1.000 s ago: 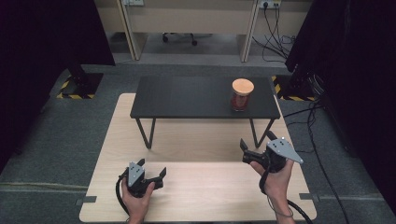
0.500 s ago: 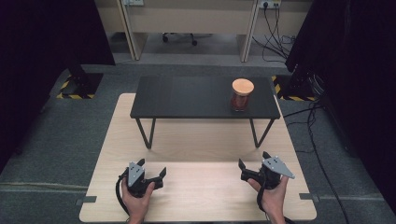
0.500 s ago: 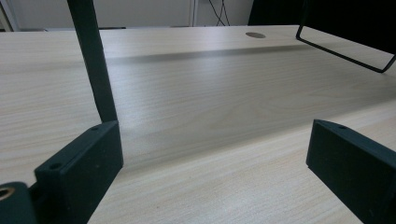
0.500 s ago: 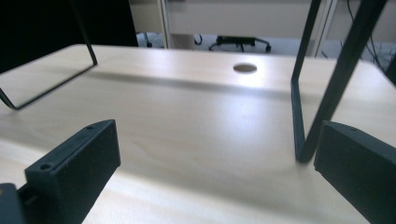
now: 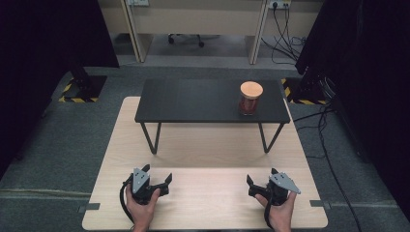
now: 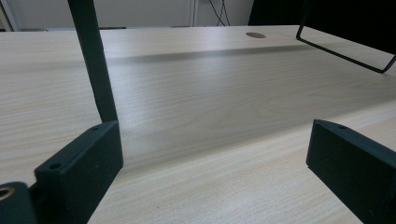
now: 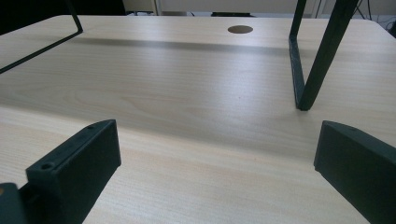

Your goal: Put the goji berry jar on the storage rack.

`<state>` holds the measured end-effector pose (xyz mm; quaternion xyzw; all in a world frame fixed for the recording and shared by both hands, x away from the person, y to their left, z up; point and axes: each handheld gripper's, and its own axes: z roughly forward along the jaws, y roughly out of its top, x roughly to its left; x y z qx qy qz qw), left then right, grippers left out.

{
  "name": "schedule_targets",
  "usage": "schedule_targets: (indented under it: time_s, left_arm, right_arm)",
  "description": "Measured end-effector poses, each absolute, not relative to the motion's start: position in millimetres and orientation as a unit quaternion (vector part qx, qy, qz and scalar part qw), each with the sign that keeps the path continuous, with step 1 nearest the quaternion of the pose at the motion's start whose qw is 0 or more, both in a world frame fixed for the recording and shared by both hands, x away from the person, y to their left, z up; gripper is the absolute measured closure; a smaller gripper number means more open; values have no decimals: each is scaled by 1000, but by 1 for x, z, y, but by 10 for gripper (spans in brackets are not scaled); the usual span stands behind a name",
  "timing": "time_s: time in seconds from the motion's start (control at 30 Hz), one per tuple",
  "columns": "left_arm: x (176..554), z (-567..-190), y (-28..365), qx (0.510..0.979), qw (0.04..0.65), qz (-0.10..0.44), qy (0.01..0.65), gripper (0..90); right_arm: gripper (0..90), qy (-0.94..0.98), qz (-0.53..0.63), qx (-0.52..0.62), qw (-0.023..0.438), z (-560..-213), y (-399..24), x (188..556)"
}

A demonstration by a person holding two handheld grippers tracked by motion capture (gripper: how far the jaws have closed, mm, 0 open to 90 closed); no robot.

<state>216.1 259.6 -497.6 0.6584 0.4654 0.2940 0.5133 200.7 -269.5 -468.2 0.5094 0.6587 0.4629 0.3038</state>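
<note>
Resting on the wooden tabletop [image 5: 208,145], both grippers' fingers gape empty, jar [image 5: 250,98] well apart.

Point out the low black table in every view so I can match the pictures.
High view: the low black table stands mid-picture, a jar on its right end.
Left gripper view: one leg rises at upper left, another frame at upper right.
Right gripper view: a leg at upper right, another frame at upper left.
Shared landmark: the pale wooden tabletop under it.
</note>
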Motion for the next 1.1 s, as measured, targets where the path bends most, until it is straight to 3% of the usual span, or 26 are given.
schedule_targets:
  time_s: [1.1]
  left_arm:
    - [216,-497,259,661,512,295,463,30]
  right_arm:
    - [10,658,463,512,302,-481,-270,199]
